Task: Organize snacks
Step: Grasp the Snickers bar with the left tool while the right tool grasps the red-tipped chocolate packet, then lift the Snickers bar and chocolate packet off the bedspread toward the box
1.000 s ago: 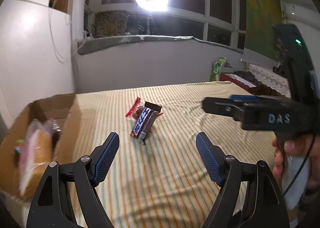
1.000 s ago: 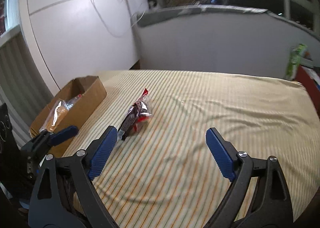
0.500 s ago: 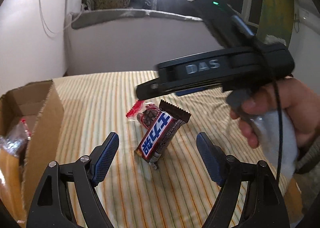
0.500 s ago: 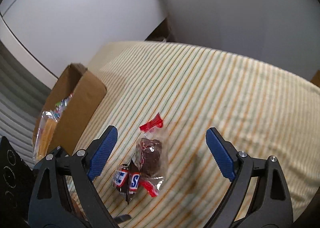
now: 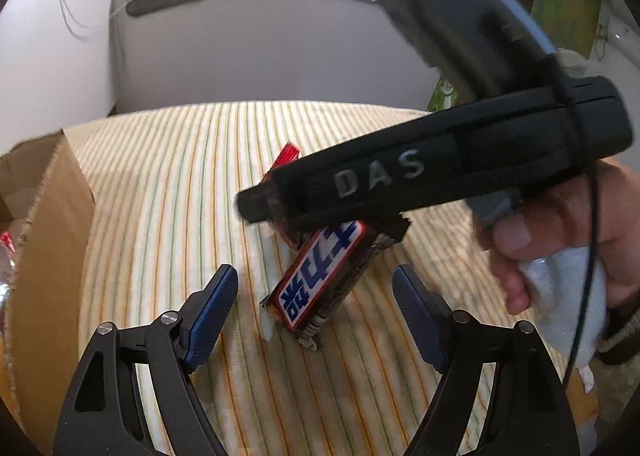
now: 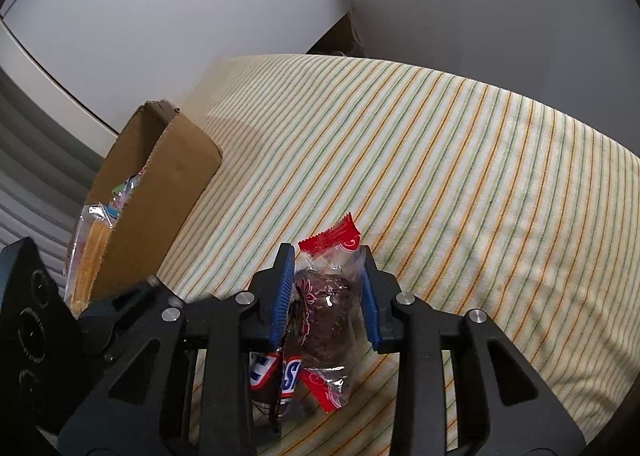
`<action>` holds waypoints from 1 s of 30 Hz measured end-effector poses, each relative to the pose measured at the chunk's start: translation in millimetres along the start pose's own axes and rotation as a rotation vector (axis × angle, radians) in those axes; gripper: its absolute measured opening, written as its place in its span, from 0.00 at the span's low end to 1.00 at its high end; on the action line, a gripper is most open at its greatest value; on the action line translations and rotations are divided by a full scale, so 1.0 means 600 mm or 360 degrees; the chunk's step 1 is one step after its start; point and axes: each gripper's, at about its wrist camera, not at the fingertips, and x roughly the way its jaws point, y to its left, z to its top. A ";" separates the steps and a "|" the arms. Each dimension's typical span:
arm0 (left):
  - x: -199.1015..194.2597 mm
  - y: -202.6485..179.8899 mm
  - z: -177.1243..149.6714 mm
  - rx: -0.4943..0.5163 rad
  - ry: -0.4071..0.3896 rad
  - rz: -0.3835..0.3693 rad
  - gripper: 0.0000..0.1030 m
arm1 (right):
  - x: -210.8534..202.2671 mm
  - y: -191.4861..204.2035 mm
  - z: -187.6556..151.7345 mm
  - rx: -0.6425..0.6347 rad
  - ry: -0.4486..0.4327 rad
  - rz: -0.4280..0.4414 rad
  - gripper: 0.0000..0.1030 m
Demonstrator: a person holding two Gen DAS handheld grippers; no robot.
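Left wrist view: left tool [image 5: 315, 302] low over the striped cloth [image 5: 168, 184], fingers wide apart, nothing between the blue pads [image 5: 212, 304]. It points at the Snickers bar [image 5: 320, 276], which lies on the cloth just ahead, between the fingertips' line of sight but not touched by them. Bar is brown with a blue-and-white label, angled, far end raised against the other snack. Right tool [image 5: 256, 208] reaches in from the right side, black body marked "DAS", tip over the far end of the bar. Right hand [image 5: 560, 240] grips its handle, thumb forward, white cloth or glove under the palm, black cable running down past the wrist. Red crimped end of the clear-wrapped snack [image 5: 287, 154] sticks out behind the right tool. Cardboard box [image 5: 52, 224] at the left edge, on the cloth, open top.

Right wrist view: right tool [image 6: 326, 296] angled down at the cloth [image 6: 440, 176], fingers closed in on the clear-wrapped snack [image 6: 326, 312], both blue pads [image 6: 282, 296] pressing its sides. Snack is a dark brown lump in clear film with red crimped ends, one end up past the fingertips, the other down near the cloth. Snickers bar [image 6: 276, 374] is right beside and below it, touching, partly hidden by the left finger. Cannot tell whether the snack is lifted off the cloth. Cardboard box [image 6: 160, 200] stands to the left, well apart, with wrapped snacks inside [image 6: 92, 240]. The left tool's black body [image 6: 32, 320] shows at the lower left.
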 end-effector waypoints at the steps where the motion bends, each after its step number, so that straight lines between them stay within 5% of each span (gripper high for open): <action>1: 0.002 0.001 0.001 -0.0008 0.0006 0.0001 0.61 | 0.000 -0.001 -0.001 -0.0003 -0.0007 0.0005 0.31; 2: 0.003 0.002 -0.001 -0.0014 0.0019 0.0002 0.44 | -0.003 -0.004 -0.003 -0.0005 -0.0013 0.0010 0.30; 8: -0.002 -0.009 -0.010 0.0034 0.0006 -0.0018 0.30 | -0.036 -0.049 -0.010 0.0076 -0.0132 0.0004 0.28; 20: -0.022 -0.001 -0.023 0.0055 -0.0051 -0.0045 0.29 | -0.121 -0.094 -0.049 0.0233 -0.0300 -0.0073 0.27; 30: -0.083 -0.030 -0.051 0.0112 -0.0202 0.0005 0.29 | -0.175 -0.040 -0.136 0.0270 -0.0510 -0.0227 0.27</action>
